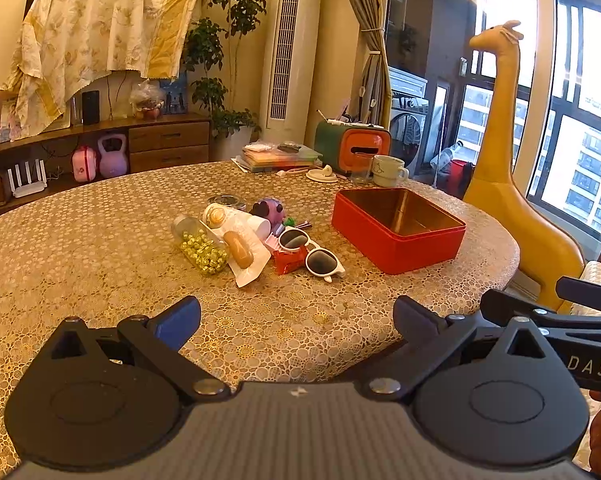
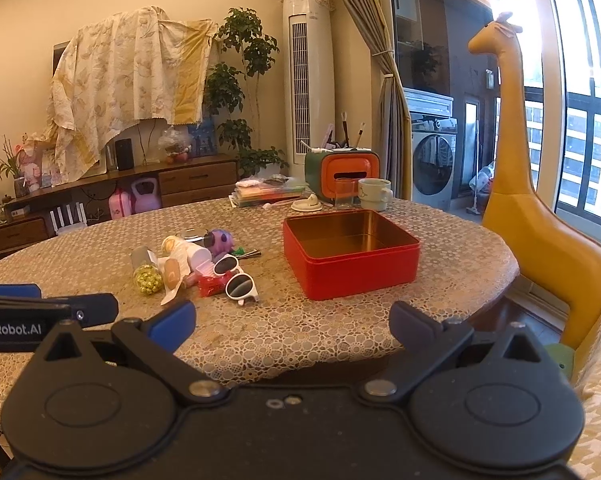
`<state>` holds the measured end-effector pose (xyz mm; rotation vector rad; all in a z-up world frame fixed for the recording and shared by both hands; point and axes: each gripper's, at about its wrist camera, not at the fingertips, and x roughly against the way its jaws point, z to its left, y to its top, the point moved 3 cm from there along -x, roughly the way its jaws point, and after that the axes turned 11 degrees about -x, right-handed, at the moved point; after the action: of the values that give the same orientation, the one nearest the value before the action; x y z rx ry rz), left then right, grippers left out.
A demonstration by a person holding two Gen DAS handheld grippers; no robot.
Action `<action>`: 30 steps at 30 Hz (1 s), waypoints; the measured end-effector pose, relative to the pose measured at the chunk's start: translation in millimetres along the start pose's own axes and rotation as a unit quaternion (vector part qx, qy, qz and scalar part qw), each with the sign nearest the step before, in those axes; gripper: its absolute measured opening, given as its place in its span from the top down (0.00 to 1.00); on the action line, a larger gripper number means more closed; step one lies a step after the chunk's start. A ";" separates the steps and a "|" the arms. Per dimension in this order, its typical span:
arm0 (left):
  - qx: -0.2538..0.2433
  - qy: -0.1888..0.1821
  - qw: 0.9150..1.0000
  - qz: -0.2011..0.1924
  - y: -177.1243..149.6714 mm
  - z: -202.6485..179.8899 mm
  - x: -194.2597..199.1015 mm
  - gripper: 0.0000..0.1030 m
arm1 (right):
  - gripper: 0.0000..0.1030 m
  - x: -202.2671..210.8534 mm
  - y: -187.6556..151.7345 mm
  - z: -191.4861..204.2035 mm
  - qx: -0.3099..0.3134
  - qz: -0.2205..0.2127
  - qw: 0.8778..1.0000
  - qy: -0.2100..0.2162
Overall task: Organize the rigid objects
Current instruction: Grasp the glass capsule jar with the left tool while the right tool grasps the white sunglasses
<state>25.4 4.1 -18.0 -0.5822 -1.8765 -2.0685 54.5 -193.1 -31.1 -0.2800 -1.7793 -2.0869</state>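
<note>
- Round table (image 1: 80, 240) under a lace-patterned cloth; all the loose items sit in one cluster left of centre, the container to the right of them.
- Leftmost in the cluster: clear bottle (image 1: 199, 245) lying on its side, partly filled with small yellow-green beads.
- Just beside it, a white tube (image 1: 236, 220) on its side, and a tan oval piece (image 1: 238, 249) resting on a flat white packet (image 1: 256, 258). Packet touches the bottle.
- Behind these: a round metal tin (image 1: 228, 201) and a purple toy (image 1: 270, 210), close together.
- Right end of cluster: white-framed sunglasses (image 1: 312, 252), dark lenses up, lying partly over a small red packet (image 1: 288, 262).
- Red tin box (image 1: 396, 254), lid off, gold interior, nothing visible inside. Near the sunglasses but not touching.
- Far edge of table: stack of flat folders (image 1: 276, 156), green-and-orange case (image 1: 350, 144), drinking glass (image 1: 360, 168), white mug (image 1: 388, 170).
- Yellow giraffe figure (image 1: 504, 152) stands on the floor beyond the table's right edge.
- Left gripper (image 1: 296, 322): blue-padded fingers spread wide, nothing between them, hovering over the near table edge, well apart from the cluster.
- Right gripper (image 2: 292, 324): fingers likewise spread wide and empty, near edge of table, to the right of the left one; red box ahead of it.
</note>
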 end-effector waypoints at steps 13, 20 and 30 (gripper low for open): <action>-0.005 0.010 1.000 0.014 21.8 18.9 -38.9 0.00 | 0.00 -37.8 21.3 5.4 0.018 0.028 0.998 0.045; -0.014 0.079 0.996 0.035 57.4 68.4 -109.3 0.00 | 0.02 -97.1 46.5 16.9 0.073 0.051 0.992 0.086; 0.050 0.101 0.988 0.109 56.4 125.5 -202.4 0.00 | 0.16 -171.0 44.8 36.1 0.119 0.104 0.980 0.121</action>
<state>242.2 110.9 -56.3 -0.5076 -1.7093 -1.8104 224.6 -136.3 -51.1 -0.1310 -1.7469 -1.6690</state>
